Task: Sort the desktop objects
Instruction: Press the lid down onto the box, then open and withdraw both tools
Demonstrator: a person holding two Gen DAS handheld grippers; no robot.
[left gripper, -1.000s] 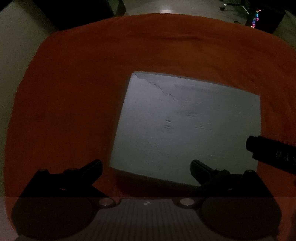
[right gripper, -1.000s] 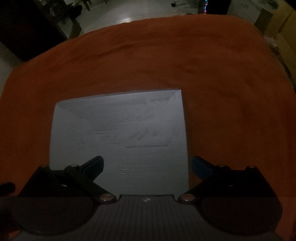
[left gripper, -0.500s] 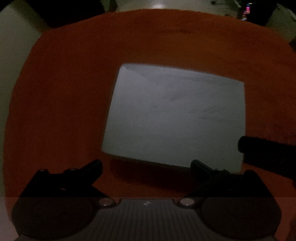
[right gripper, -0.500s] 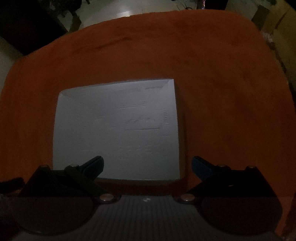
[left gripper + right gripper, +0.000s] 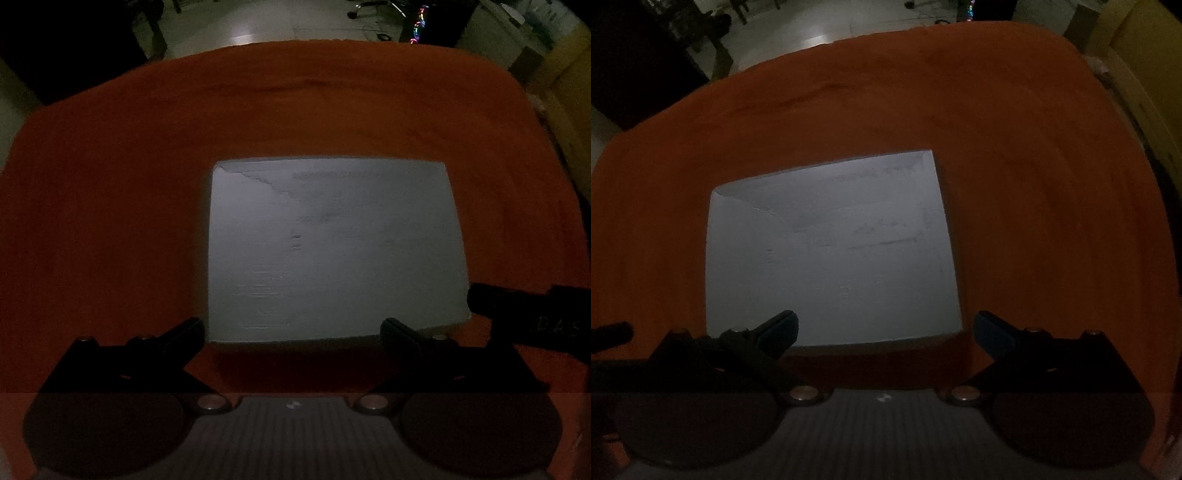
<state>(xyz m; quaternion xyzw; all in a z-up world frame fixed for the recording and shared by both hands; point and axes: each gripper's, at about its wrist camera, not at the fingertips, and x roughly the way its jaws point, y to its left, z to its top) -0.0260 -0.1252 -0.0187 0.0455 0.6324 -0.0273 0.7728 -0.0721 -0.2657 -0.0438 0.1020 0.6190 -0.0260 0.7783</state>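
A white sheet of paper [image 5: 332, 247] lies flat on the orange cloth [image 5: 110, 203]; it also shows in the right wrist view [image 5: 831, 254]. My left gripper [image 5: 291, 332] is open and empty, hovering at the sheet's near edge. My right gripper [image 5: 886, 328] is open and empty, also at the sheet's near edge. Part of the right gripper tool [image 5: 528, 314] shows at the right of the left wrist view. A dark tip of the left tool [image 5: 609, 332] shows at the left of the right wrist view.
The orange cloth [image 5: 1034, 184] covers the whole table. The room is dim. Beyond the far edge lie a pale floor [image 5: 277, 26], dark furniture [image 5: 66, 44] and coloured lights [image 5: 417, 26]. Cardboard boxes [image 5: 1137, 66] stand to the right.
Both grippers have shifted over the sheet: it slid away half a second ago and has come back nearer. In the left wrist view the sheet looks squarer to me. Both stay open.
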